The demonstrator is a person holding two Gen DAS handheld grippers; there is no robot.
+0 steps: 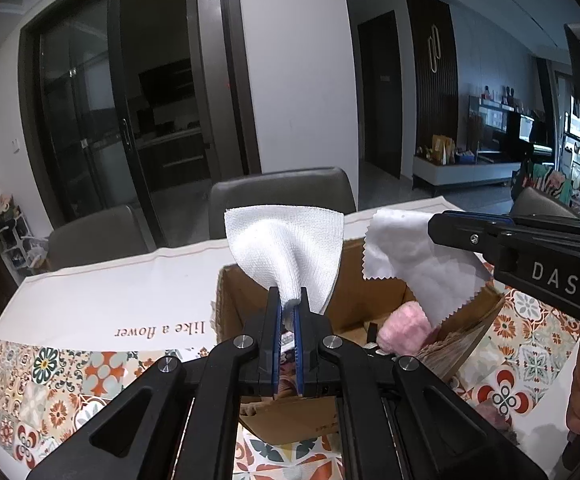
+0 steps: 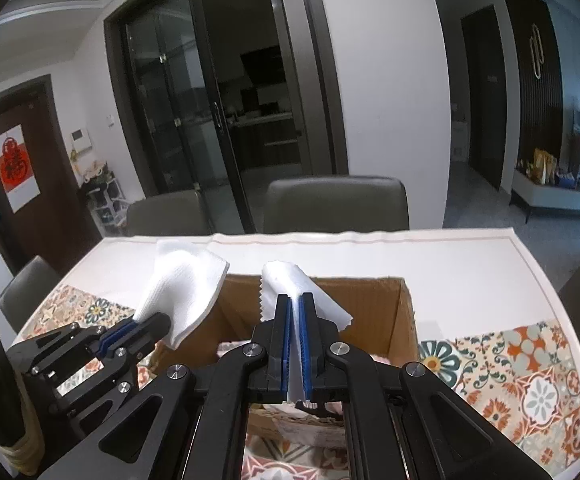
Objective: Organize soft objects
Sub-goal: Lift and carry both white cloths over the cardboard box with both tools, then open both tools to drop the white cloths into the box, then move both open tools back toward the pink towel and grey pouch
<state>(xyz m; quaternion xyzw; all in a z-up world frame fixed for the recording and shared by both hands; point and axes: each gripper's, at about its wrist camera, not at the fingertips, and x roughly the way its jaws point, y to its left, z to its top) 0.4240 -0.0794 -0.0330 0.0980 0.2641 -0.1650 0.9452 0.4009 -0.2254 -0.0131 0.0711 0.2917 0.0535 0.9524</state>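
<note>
My left claw [image 1: 288, 300] is clamped tight on a white woven cloth [image 1: 290, 252]. The blue pads pinch its lower corner and the rest fans up and out above the fingertips. Measured against the cardboard box [image 1: 249, 292], that cloth hangs over the box's left wall, its gathered end just above the open top and its spread edge rising past the far rim. From my right wrist the same left claw [image 2: 137, 326] shows at the box's left side, with the cloth [image 2: 181, 292] standing up from it, partly over the near-left corner of the box [image 2: 390, 320].

My right claw [image 2: 297, 300] is likewise closed hard, with a second white cloth with a zigzag-cut edge [image 2: 290, 280] sandwiched between the pads. A strip of it runs down the whole slot between the fingers, and the free part folds out over the tips, above the middle of the box's opening. In the left wrist view that claw [image 1: 434, 226] reaches in from the box's right side, and its zigzag cloth [image 1: 406, 252] drapes down over the far-right corner into the box.

Inside the box, low against the right wall, lies a pink fluffy thing [image 1: 404, 326]; I cannot tell what it is. The box sits on a tablecloth [image 1: 89, 376] with a tile pattern and a plain white band beyond the box. Grey chairs [image 2: 336, 204] stand past the box's far side.
</note>
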